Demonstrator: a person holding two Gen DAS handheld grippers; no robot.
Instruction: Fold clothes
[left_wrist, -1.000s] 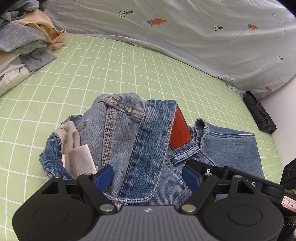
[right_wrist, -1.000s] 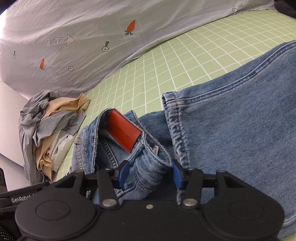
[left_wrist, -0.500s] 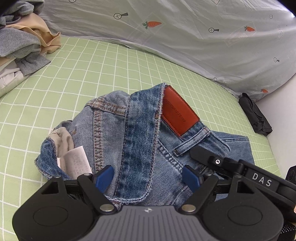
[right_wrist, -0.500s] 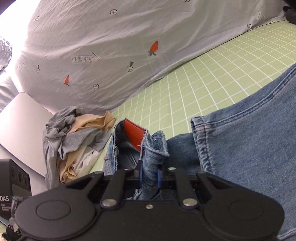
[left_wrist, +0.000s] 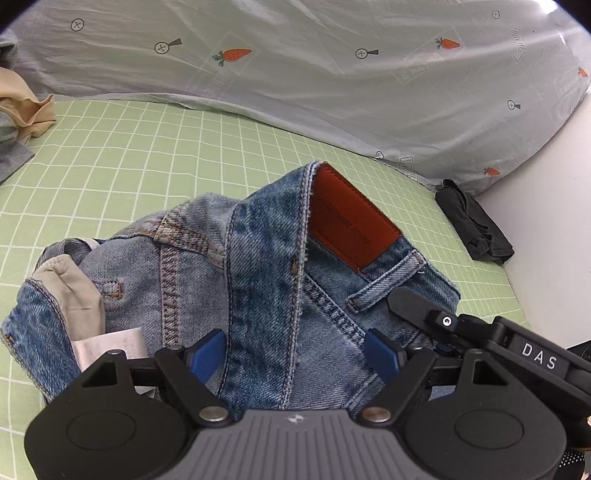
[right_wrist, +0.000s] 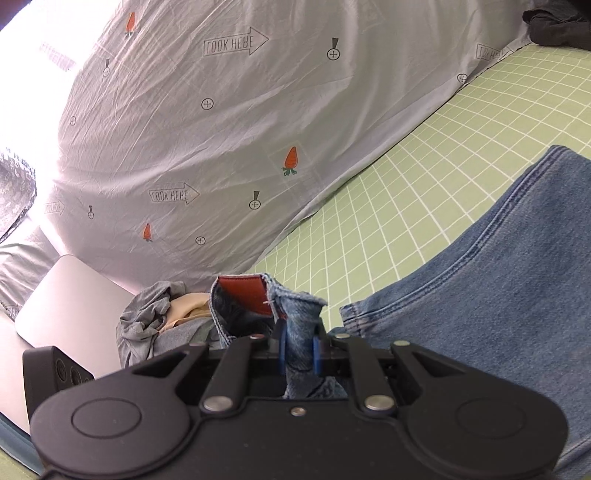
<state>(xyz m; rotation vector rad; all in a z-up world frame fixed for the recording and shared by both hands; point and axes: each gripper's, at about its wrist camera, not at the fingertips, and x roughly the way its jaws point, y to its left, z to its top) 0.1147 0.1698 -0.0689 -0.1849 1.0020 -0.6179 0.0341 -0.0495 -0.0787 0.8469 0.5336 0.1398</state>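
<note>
bed sheet (left_wrist: 155, 155): green with a white grid, flat and soft. The whole job sits on it.
quilt (left_wrist: 332, 85): pale grey with carrot prints, thin and wrinkly, heaped behind the work area.
jeans (left_wrist: 258, 280): stiff mid-blue denim, bunched on the sheet at the waist end with one leg spread flat on the right wrist camera. Thick seams, so I'd guess they won't crease neatly unless pulled taut first.
right gripper (right_wrist: 298, 350): pinched tight on the waistband, lifting it off the bed. If it were me, I'd hold that grip and raise it evenly.
left gripper (left_wrist: 295, 354): fingers spread wide either side of a denim fold, clamping nothing. Probably wants a bite on the waistband's other side.
leather patch (left_wrist: 352, 221): rust-red, smooth rectangle on the waistband.
care label (left_wrist: 110, 343): small white tag, inside showing.
</note>
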